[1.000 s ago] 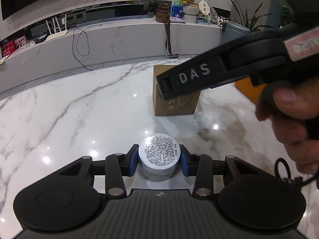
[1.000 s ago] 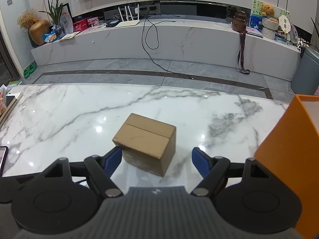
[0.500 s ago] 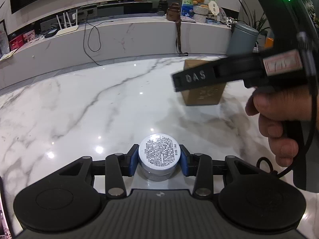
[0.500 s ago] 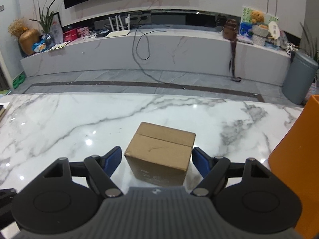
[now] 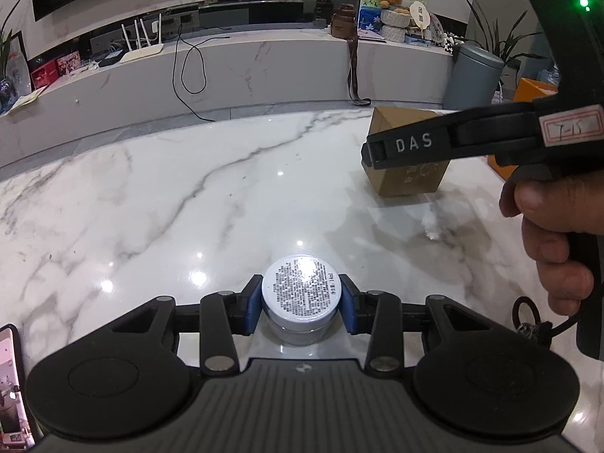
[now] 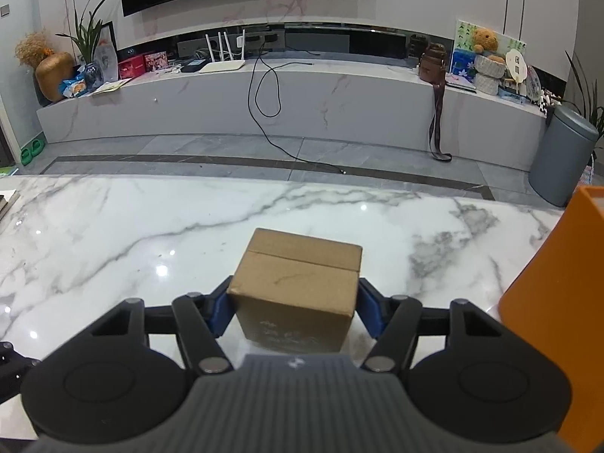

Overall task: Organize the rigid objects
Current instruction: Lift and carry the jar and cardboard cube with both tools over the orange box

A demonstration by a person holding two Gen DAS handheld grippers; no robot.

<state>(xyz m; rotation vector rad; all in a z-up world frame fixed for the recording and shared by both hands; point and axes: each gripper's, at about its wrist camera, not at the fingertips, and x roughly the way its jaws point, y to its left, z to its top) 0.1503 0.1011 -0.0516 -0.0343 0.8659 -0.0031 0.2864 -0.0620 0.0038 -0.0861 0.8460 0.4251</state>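
left gripper – blue pads clamped on one round white-lidded jar | right gripper – jaws just closing, pads touching one matte cardboard box | glossy marble table, mid-surface | one orange bin, right edge

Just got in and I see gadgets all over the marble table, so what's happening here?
A person is tidying small items with a handheld gripper in each hand. The left gripper is clamped on a small jar with a white printed lid, just above the marble table. The right gripper has just been closing around a cardboard box that stands on the table; its pads now look to be against the box's sides. An orange container waits at the right.
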